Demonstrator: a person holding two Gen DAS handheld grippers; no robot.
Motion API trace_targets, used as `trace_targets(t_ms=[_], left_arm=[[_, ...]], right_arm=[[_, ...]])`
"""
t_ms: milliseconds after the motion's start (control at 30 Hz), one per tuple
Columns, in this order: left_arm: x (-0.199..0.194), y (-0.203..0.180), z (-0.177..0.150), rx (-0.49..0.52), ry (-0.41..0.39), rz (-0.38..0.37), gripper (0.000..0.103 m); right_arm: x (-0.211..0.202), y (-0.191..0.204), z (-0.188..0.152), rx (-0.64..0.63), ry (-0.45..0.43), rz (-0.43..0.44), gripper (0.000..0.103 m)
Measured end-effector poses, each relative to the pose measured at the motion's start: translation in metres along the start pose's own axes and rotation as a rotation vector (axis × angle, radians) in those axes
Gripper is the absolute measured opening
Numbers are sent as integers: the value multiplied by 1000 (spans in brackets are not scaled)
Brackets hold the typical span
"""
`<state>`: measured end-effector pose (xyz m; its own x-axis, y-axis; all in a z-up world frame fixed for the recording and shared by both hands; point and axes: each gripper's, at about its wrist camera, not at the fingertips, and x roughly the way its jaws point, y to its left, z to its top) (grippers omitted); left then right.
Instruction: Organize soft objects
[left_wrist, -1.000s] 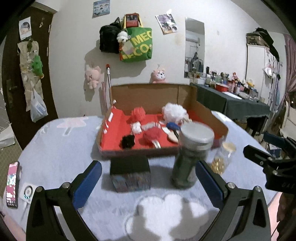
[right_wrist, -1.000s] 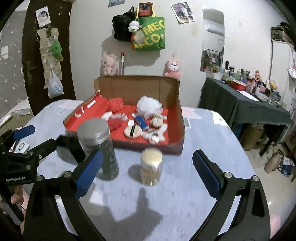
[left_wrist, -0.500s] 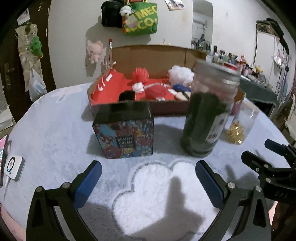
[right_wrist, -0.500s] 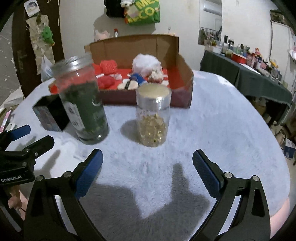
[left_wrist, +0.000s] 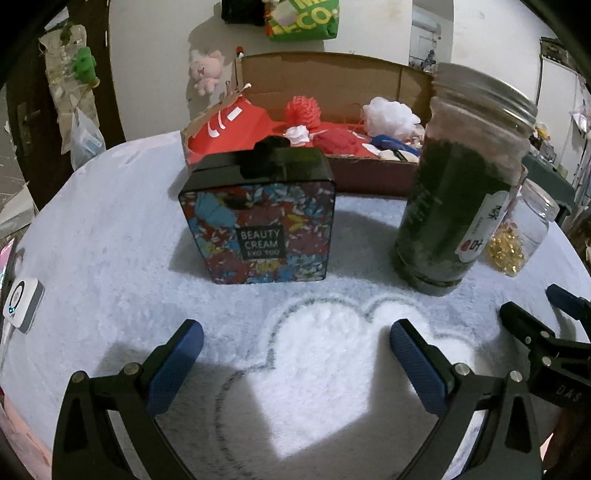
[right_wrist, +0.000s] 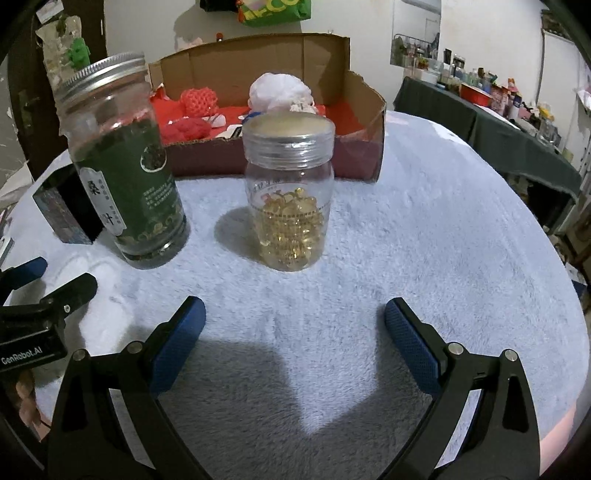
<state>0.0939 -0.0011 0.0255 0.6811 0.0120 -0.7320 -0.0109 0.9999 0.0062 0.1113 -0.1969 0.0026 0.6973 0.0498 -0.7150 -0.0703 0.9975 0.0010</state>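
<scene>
Your left hand-held gripper (left_wrist: 295, 343) hangs wide apart and empty over the fluffy pale-blue cover of the bench (left_wrist: 110, 258), above a white cloud shape. Ahead stands a black, floral-printed square box (left_wrist: 260, 221) marked BEAUTY CREAM. To its right is a tall clear jar with a metal lid and dark green contents (left_wrist: 458, 192). Behind them sits an open cardboard box with a red lining (left_wrist: 332, 122), holding red and white soft pompoms. Your right hand-held gripper (left_wrist: 550, 314) shows at the right edge.

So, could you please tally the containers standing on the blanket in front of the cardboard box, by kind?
Jars: 2, the green-filled jar and the clear jar of golden capsules.
Boxes: 1, the beauty cream box.
Total: 3.
</scene>
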Motion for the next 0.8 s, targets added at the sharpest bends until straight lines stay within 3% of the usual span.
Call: trace_targets(t_ms=[800], left_arm=[[2,-2,-1,2,2,-2,103]], right_arm=[[2,3,1,-4,10,-25,101]])
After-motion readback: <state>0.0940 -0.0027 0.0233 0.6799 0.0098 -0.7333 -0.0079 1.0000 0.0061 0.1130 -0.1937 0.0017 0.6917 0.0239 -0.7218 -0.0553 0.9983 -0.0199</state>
